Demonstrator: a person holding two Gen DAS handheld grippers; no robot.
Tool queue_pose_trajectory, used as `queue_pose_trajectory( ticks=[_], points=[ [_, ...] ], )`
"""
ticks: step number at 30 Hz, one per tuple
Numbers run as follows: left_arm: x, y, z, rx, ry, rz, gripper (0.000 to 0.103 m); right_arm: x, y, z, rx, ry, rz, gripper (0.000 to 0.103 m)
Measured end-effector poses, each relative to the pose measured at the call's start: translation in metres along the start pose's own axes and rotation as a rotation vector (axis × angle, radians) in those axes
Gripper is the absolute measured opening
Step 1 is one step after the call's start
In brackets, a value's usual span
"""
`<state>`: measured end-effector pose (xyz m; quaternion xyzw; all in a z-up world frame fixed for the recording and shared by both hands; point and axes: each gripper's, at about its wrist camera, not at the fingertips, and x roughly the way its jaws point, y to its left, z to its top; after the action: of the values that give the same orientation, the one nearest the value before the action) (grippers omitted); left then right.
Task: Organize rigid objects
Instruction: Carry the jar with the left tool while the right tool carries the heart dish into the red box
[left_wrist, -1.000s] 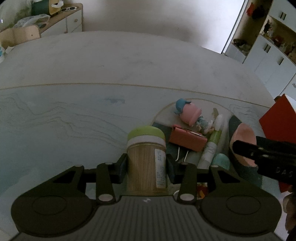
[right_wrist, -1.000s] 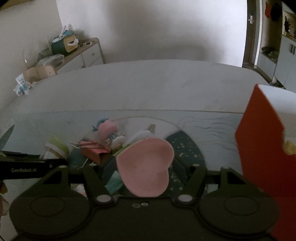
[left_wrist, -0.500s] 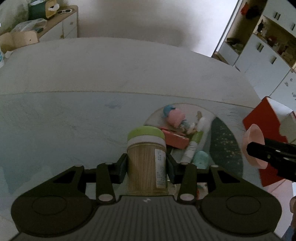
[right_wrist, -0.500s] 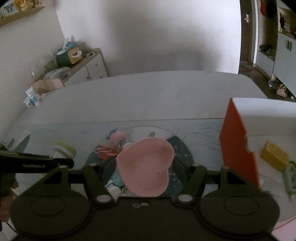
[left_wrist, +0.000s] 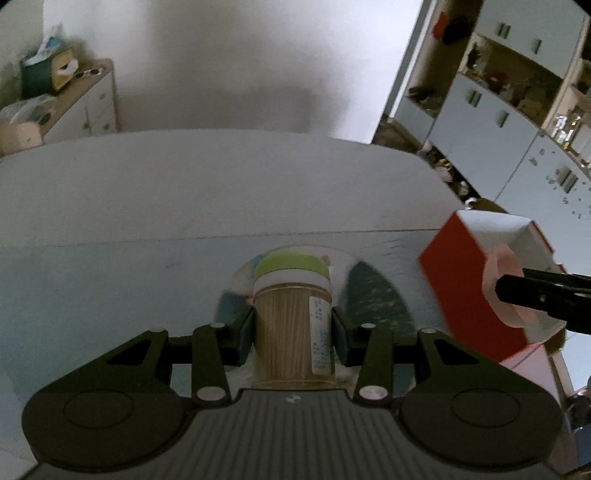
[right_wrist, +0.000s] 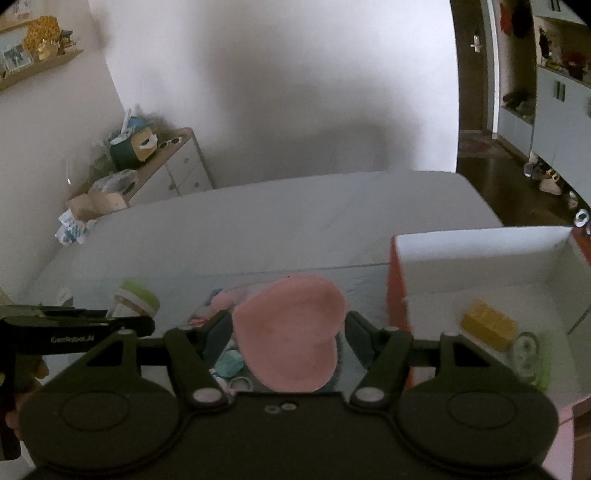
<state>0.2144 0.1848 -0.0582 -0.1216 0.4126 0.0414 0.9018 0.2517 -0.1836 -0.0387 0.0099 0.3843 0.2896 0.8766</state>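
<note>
Left gripper (left_wrist: 293, 326) was seen clamped on a toothpick jar (left_wrist: 293, 321); the pads pressed its two sides, the jar upright, green lid away from the camera, long axis running along the fingers. Right gripper (right_wrist: 288, 339) was seen pinching a pink heart-shaped dish (right_wrist: 291, 336) across its width, the broad face turned toward the camera.

Both loads were held clear above the round tray (left_wrist: 373, 291) on the bed.

Key relation: the red box (right_wrist: 480, 258), open at the top with white inner walls, lay to the right of both grippers. The right gripper was judged the nearer; in the left wrist view the dish was already seen against the box's red side. The jar would have to travel right, past the tray.

A yellow block (right_wrist: 487, 325) and a tape roll (right_wrist: 526, 350) were noted inside the box.

Hidden or unclear: the tray's remaining items were mostly covered by the jar and the dish and blurred; the box's near wall was cut off; its free floor space could not be judged.
</note>
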Motion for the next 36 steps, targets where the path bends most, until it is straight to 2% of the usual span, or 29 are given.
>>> queue_pose_trajectory(
  ticks=[9, 21, 26, 36],
  points=[
    [-0.005, -0.064, 0.007, 0.058, -0.016, -0.061, 0.043, -0.026, -0.044, 0.001, 0.017, -0.027, -0.027, 0.067],
    [0.024, -0.158, 0.014, 0.145, 0.020, -0.133, 0.043, -0.048, -0.114, -0.010, 0.049, -0.023, -0.102, 0.067],
    [0.036, -0.197, 0.017, 0.177, 0.027, -0.143, 0.043, -0.053, -0.142, -0.016, 0.058, -0.014, -0.127, 0.067],
    [0.069, -0.250, 0.026, 0.230, 0.057, -0.139, 0.043, -0.051, -0.189, -0.024, 0.045, 0.015, -0.166, 0.066]
  ],
)
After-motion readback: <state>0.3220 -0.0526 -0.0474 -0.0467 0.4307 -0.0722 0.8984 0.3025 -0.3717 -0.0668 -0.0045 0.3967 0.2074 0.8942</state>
